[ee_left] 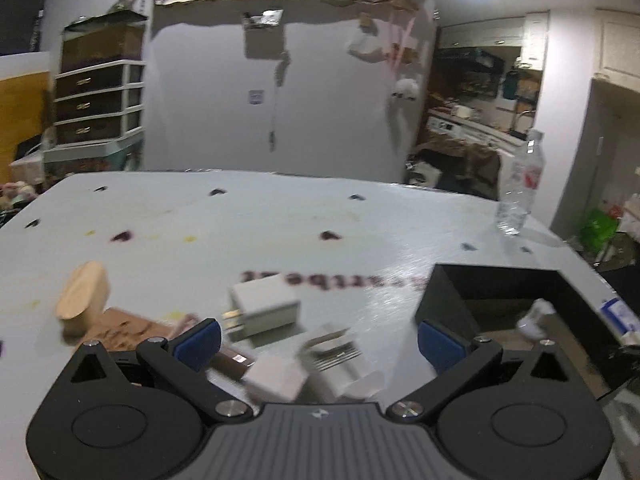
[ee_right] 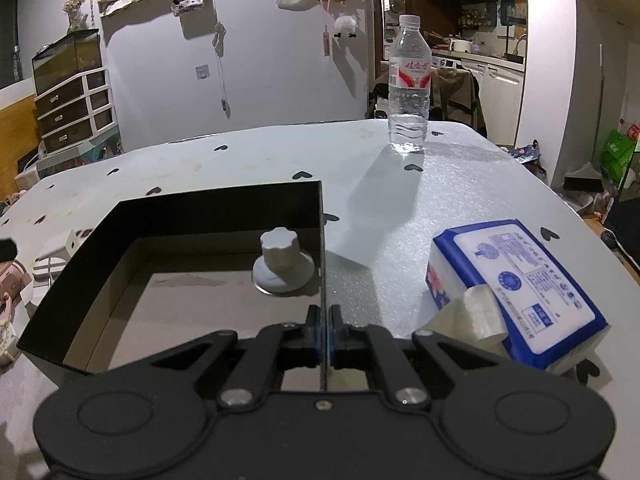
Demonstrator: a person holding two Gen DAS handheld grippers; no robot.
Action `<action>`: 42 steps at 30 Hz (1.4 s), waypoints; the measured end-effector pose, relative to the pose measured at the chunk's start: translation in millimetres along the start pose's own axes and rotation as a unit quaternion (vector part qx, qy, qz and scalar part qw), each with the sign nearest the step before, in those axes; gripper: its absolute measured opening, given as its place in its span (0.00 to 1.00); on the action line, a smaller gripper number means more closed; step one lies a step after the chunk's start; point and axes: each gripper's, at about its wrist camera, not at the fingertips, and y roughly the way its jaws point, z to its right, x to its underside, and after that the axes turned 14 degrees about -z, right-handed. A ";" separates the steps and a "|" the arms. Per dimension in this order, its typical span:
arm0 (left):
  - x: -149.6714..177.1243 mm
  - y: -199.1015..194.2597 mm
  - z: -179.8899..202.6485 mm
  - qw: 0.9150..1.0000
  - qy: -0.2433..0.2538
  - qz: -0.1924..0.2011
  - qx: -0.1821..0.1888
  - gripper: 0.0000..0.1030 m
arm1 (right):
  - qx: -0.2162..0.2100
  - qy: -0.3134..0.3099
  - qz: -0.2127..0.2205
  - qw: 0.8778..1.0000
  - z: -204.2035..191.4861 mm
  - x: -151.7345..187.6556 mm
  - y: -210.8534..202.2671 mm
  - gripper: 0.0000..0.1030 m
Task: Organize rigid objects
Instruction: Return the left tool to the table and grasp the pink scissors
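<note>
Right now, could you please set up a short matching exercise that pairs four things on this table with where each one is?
Things:
1. water bottle
2. white knob
3. tissue pack
4. right gripper

Places:
A. inside the black box
B. clamped on the box's right wall
C. upright near the table's far edge
D. lying right of the box

Pairs: 1-C, 2-A, 3-D, 4-B
</note>
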 end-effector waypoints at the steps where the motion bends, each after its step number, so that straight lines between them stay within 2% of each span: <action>1: 1.9 0.3 -2.9 1.000 -0.003 -0.003 -0.004 1.00 | 0.001 0.001 0.000 1.000 -0.1 0.1 0.1 0.04; 7: 12.2 3.5 -19.2 0.999 -0.022 -0.012 -0.047 1.00 | 0.003 0.002 -0.001 1.000 -1.4 -1.3 1.0 0.04; 14: 16.9 11.2 -39.4 0.995 -0.052 -0.035 -0.078 1.00 | 0.004 0.003 -0.003 1.000 -2.1 -1.2 1.2 0.04; 20: 19.7 14.0 -53.1 0.994 -0.076 -0.034 -0.074 0.98 | 0.003 0.006 -0.002 1.000 -2.2 -1.2 1.2 0.04; 27: 18.3 14.9 -55.6 0.994 -0.068 -0.028 -0.081 0.56 | 0.009 0.007 -0.001 1.000 -2.6 -1.7 1.1 0.05; 29: 17.9 15.4 -56.1 0.994 -0.067 -0.029 -0.082 0.48 | 0.012 0.009 -0.001 1.000 -2.5 -1.7 0.8 0.05; 33: 17.2 15.0 -55.2 0.993 -0.062 -0.037 -0.092 0.39 | 0.013 0.011 -0.001 1.000 -2.1 -1.6 0.4 0.05; 36: 17.9 15.9 -56.8 0.993 -0.065 -0.055 -0.082 0.29 | 0.013 0.011 0.001 1.000 -3.0 -2.3 0.0 0.05; 42: 17.5 20.9 -58.0 0.993 -0.070 -0.056 -0.083 0.29 | 0.009 0.013 0.000 1.000 -3.1 -2.9 -0.4 0.05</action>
